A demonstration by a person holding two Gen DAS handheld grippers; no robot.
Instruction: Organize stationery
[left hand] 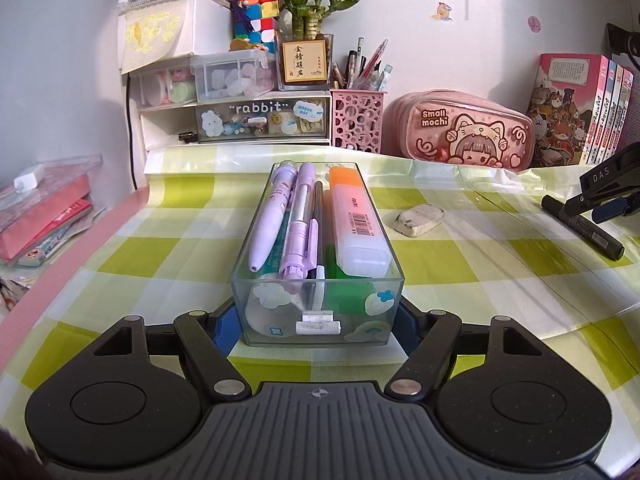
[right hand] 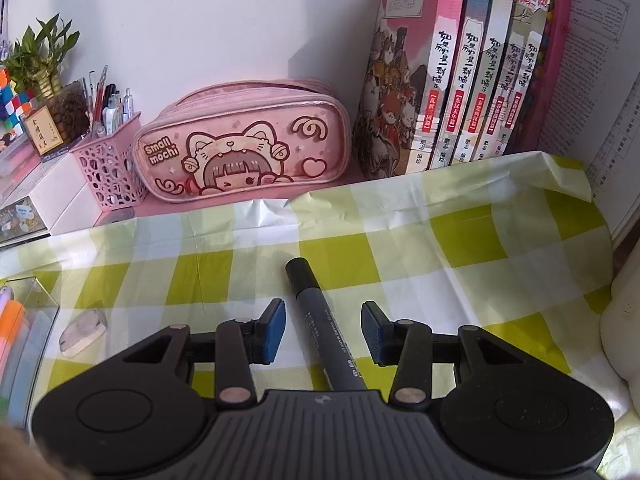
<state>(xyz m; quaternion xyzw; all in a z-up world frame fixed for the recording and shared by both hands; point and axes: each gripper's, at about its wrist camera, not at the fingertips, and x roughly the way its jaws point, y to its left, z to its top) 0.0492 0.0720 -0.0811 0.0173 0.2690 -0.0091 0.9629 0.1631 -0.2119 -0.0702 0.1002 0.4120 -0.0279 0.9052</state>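
A clear plastic box stands on the checked cloth, holding purple pens, an orange highlighter and other pens. My left gripper is shut on the box's near end, its blue pads against both side walls. A black marker lies on the cloth between the open fingers of my right gripper, not touched by either pad. The marker and the right gripper also show in the left wrist view. A white eraser lies loose right of the box; it also shows in the right wrist view.
Along the back wall: a drawer unit marked "rabbit", a pink pen cup, a pink "Small mochi" pencil case and a row of books. A plant and a puzzle cube stand on the drawers. Folders lie at the left.
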